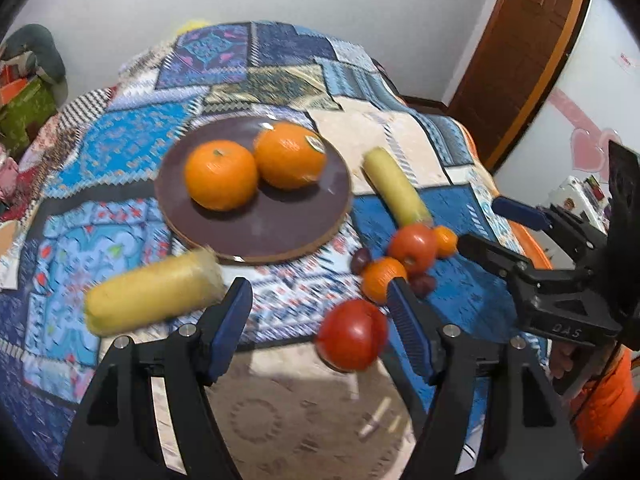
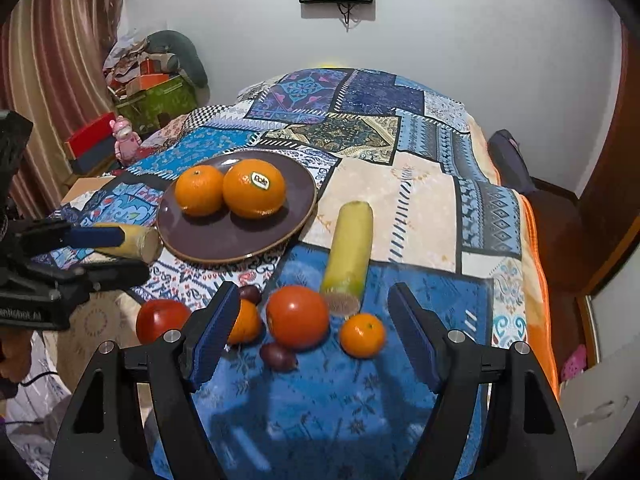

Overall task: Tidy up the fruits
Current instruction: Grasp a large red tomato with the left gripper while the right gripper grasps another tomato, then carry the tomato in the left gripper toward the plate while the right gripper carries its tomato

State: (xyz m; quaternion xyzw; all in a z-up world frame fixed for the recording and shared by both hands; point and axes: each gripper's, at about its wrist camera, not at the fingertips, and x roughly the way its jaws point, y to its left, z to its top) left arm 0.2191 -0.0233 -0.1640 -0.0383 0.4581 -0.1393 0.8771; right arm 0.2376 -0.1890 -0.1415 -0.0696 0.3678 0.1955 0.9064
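— Fruits: location?
— Two oranges (image 2: 230, 192) on the brown plate (image 2: 224, 244), mid-bedspread (image 2: 420, 208); tomatoes (image 2: 298, 316) clustered near its front edge.
— Claws?
— Left gripper (image 1: 320, 308) and right gripper (image 2: 314, 312) both released, holding nothing.

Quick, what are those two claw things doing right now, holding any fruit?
Left gripper: open, holding nothing.
Right gripper: open, holding nothing.

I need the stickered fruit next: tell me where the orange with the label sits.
The labelled orange sits on the brown plate, touching the smaller orange on its left; in the left wrist view it is the farther, right-hand one.
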